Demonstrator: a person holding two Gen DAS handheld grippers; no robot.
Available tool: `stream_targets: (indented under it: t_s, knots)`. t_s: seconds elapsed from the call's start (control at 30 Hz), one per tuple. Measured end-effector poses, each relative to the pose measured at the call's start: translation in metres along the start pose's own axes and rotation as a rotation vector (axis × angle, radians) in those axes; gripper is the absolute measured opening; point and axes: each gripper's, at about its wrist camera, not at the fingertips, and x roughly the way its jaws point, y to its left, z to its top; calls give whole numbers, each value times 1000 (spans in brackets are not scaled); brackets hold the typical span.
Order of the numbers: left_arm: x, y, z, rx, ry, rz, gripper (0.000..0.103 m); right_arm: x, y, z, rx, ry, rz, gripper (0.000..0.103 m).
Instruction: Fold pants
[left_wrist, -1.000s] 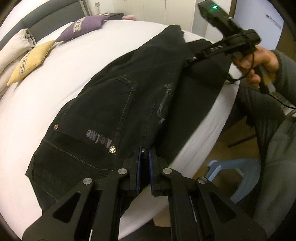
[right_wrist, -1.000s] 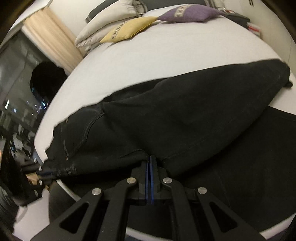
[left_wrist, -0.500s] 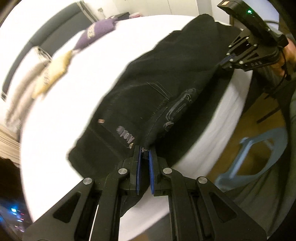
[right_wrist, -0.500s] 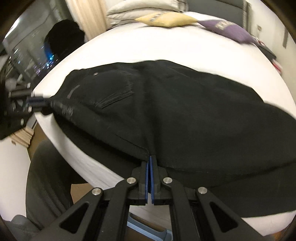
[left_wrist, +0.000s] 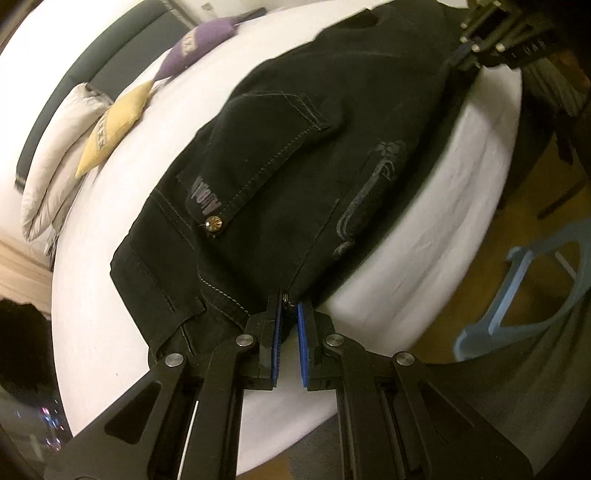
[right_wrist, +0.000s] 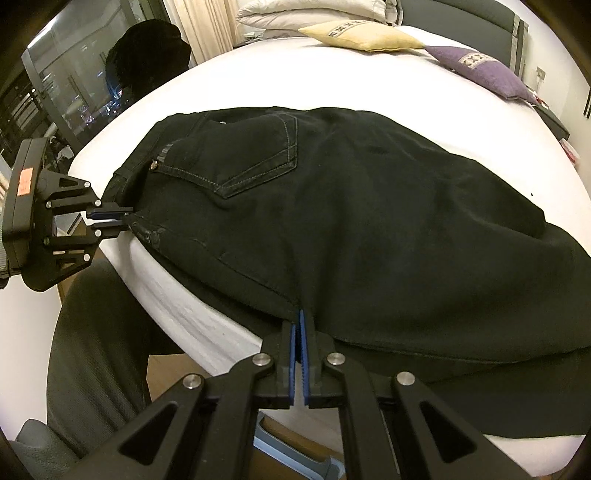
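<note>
We see the black jeans (right_wrist: 332, 206) lying folded lengthwise along the near edge of the white bed (right_wrist: 258, 74). Our left tongs (left_wrist: 289, 306) pinch the waistband end, our right tongs (right_wrist: 300, 321) pinch the leg seam. Yellow cushion (right_wrist: 360, 35) lies far off.

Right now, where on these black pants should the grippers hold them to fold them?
Grip the pants along the near folded edge, from the bedside: left gripper at the waistband end, right gripper further along the leg. That seam edge overhangs the mattress, so jaws slip around it.
</note>
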Motion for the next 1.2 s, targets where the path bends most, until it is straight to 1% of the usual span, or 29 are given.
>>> stream_targets:
  t_s: [0.13, 0.17, 0.3, 0.37, 0.4, 0.47, 0.5, 0.53, 0.6, 0.63, 0.7, 0.73, 0.77, 0.8, 0.83, 0.87, 0.9, 0.97, 1.03, 1.07, 1.1, 1.13, 1.17, 1.2]
  knots:
    - [-12, 12, -4, 16, -9, 45, 7, -7, 11, 1, -33, -11, -9, 3]
    - [-18, 18, -12, 14, -14, 54, 7, -10, 16, -1, -38, -13, -9, 3]
    - [-26, 35, -18, -11, -24, 107, 7, -7, 35, -4, -70, -10, 12, 3]
    - [-22, 37, -26, -37, -8, 85, 7, 3, 44, -7, -97, 4, -6, 4]
    - [-10, 35, -29, -38, 22, 59, 7, 8, 46, -9, -105, 11, -17, 4]
    - [2, 21, -31, -13, 41, 71, 7, 17, 46, -14, -100, 20, -24, 5]
    - [3, 16, -30, -2, 41, 95, 9, 16, 46, -15, -95, 15, -22, 5]
    - [2, 16, -30, -13, 38, 110, 9, 14, 45, -16, -90, 6, -19, 5]
    - [-2, 20, -30, -58, 36, 98, 11, 14, 43, -16, -69, 0, -4, 5]
    - [-4, 22, -31, -75, 34, 92, 11, 14, 40, -17, -57, -1, 5, 7]
    - [-9, 23, -30, -81, 41, 94, 12, 14, 39, -19, -36, -6, 31, 14]
    - [-13, 26, -31, -86, 41, 91, 15, 13, 39, -19, -30, -9, 47, 23]
    - [-17, 28, -32, -95, 43, 87, 18, 12, 40, -19, -22, -10, 67, 36]
    - [-21, 30, -35, -110, 50, 75, 30, 9, 39, -19, -4, -15, 107, 42]
    - [-28, 32, -37, -126, 58, 52, 52, 5, 38, -19, 10, -24, 134, 49]
    - [-36, 34, -39, -137, 58, 37, 62, -2, 37, -19, 28, -45, 158, 53]
    - [-42, 33, -42, -147, 61, 41, 67, -8, 35, -19, 35, -60, 168, 53]
    - [-50, 38, -45, -179, 82, 57, 67, -22, 27, -20, 64, -85, 198, 53]
    - [-71, 47, -40, -266, 32, 77, 67, -48, -1, -26, 167, -152, 277, 53]
    - [-80, 50, -35, -307, -3, 71, 67, -61, -20, -32, 222, -186, 290, 53]
    - [-91, 55, -24, -365, -65, 53, 67, -69, -37, -37, 270, -211, 284, 53]
    - [-96, 56, -16, -395, -100, 46, 67, -76, -57, -44, 323, -231, 261, 53]
    - [-96, 56, -8, -421, -123, 40, 67, -83, -84, -54, 402, -252, 226, 53]
    - [-91, 56, 2, -447, -131, 29, 67, -88, -117, -69, 512, -272, 204, 53]
